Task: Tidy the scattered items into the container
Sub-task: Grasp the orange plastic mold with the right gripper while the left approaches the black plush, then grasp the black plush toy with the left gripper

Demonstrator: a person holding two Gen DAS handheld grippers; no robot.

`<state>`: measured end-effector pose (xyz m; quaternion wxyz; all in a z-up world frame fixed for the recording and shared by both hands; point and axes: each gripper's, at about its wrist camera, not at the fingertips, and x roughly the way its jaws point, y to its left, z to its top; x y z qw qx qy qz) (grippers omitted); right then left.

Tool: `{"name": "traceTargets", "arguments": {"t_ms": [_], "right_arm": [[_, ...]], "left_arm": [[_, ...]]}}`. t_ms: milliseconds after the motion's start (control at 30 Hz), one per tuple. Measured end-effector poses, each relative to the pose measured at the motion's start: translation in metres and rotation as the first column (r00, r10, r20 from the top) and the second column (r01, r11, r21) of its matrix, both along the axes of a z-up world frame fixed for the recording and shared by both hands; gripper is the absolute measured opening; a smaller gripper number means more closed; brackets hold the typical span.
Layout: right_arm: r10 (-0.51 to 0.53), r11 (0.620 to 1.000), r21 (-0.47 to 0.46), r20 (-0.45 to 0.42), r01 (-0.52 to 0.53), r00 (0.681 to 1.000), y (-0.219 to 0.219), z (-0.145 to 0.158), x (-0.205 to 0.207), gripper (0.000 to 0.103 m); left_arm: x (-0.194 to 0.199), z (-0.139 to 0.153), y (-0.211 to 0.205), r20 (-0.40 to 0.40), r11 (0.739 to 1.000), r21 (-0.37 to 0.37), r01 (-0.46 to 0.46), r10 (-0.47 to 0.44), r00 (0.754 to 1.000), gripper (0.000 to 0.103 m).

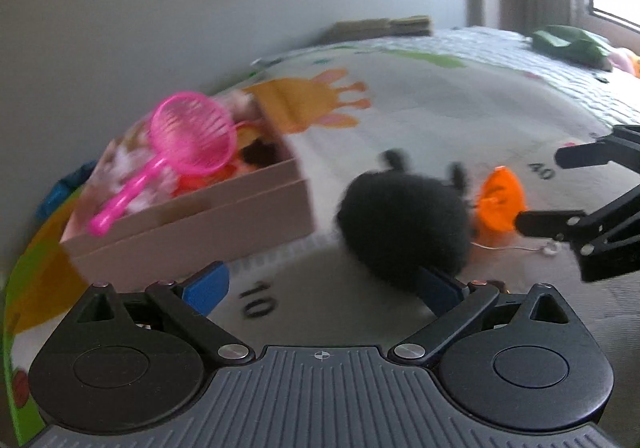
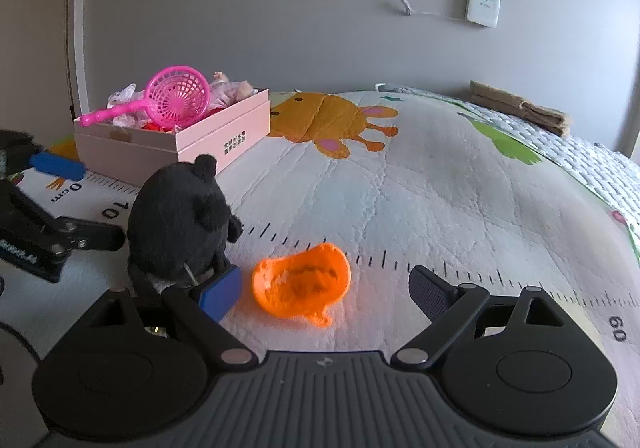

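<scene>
A black plush toy (image 1: 402,222) stands on the play mat, also in the right wrist view (image 2: 180,224). An orange plastic mould (image 2: 302,282) lies just right of it, seen too in the left wrist view (image 1: 500,204). The pink box (image 2: 224,132) at the back left holds a pink scoop net (image 2: 176,96), a doll and other toys; it also shows in the left wrist view (image 1: 208,216). My left gripper (image 1: 320,288) is open, its right finger touching the plush. My right gripper (image 2: 326,290) is open around the orange mould, just above the mat.
The quilted play mat (image 2: 420,200) with a printed ruler and cartoon animals covers the floor. Folded brown towels (image 2: 520,106) lie by the grey wall. A green item (image 1: 568,42) lies far off near the window.
</scene>
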<state>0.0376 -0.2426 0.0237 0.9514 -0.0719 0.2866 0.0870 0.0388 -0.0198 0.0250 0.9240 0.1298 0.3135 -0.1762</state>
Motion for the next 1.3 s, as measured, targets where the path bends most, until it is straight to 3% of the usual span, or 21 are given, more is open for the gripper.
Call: {"name": "traceTargets", "arguments": {"t_ms": [167, 333, 400, 633, 800, 967, 1100, 1300], "right_arm": [[0.053, 0.998, -0.016, -0.03, -0.053, 0.998, 0.007, -0.006, 0.015, 0.089], [0.091, 0.994, -0.052, -0.069, -0.095, 0.993, 0.015, -0.017, 0.027, 0.074], [0.089, 0.995, -0.04, -0.081, -0.093, 0.993, 0.013, -0.019, 0.029, 0.059], [0.056, 0.998, 0.003, -0.059, -0.056, 0.997, 0.001, -0.016, 0.012, 0.059], [0.012, 1.0, 0.023, -0.066, -0.011, 0.998, -0.008, -0.016, -0.004, 0.059], [-0.004, 0.999, 0.037, -0.074, 0.006, 0.997, -0.01, -0.018, -0.017, 0.059], [0.0, 0.999, 0.048, -0.085, 0.004, 0.996, -0.01, -0.021, -0.024, 0.059], [-0.012, 0.999, 0.043, -0.084, 0.015, 0.996, -0.01, -0.025, -0.023, 0.065]], "left_arm": [[-0.001, 0.002, 0.013, -0.017, 1.0, -0.018, -0.017, 0.016, 1.0, 0.102], [-0.005, 0.002, 0.014, -0.018, 0.999, -0.036, -0.006, 0.006, 1.0, 0.102], [-0.005, 0.001, 0.015, -0.019, 0.999, -0.038, -0.02, 0.019, 1.0, 0.102], [-0.006, 0.002, 0.018, -0.046, 0.997, -0.07, -0.017, 0.013, 0.999, 0.102], [-0.01, 0.014, 0.003, -0.011, 0.981, -0.154, 0.116, -0.119, 0.993, 0.102], [0.002, 0.009, -0.027, 0.043, 0.97, -0.094, 0.223, -0.22, 0.975, 0.102], [0.021, -0.002, -0.045, 0.012, 0.972, -0.055, 0.23, -0.23, 0.973, 0.102], [0.038, -0.015, -0.047, -0.049, 0.973, -0.079, 0.219, -0.223, 0.974, 0.102]]}}
